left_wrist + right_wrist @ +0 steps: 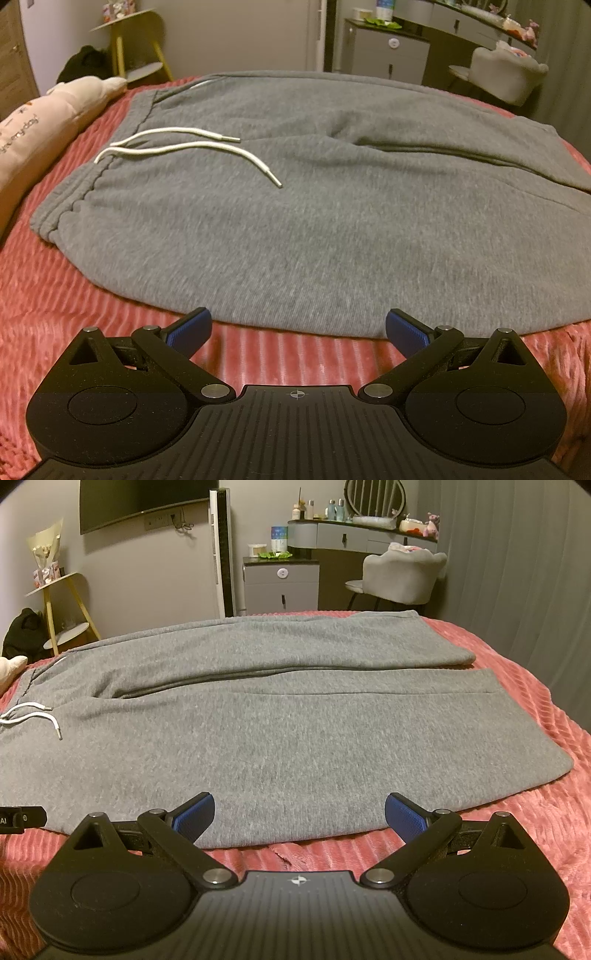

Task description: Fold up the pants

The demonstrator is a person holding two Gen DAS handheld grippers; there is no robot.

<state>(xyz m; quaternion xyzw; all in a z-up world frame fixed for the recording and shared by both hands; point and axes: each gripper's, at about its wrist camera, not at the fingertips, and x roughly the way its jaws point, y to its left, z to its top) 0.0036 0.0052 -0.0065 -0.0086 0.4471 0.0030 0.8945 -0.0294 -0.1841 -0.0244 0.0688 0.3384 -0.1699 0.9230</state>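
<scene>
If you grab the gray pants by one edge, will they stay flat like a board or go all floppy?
Probably floppy: the gray pants are soft knit fabric lying in loose folds on the pink bedspread, so they would likely droop from the tongs. The white drawstring lies loose and would probably dangle.

Dim rm: grey walls, TV [144, 502], vanity [354, 535] w/ chair [402, 578].

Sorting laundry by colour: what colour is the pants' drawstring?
White, on grey pants; the drawstring shows best in the left wrist view.
</scene>
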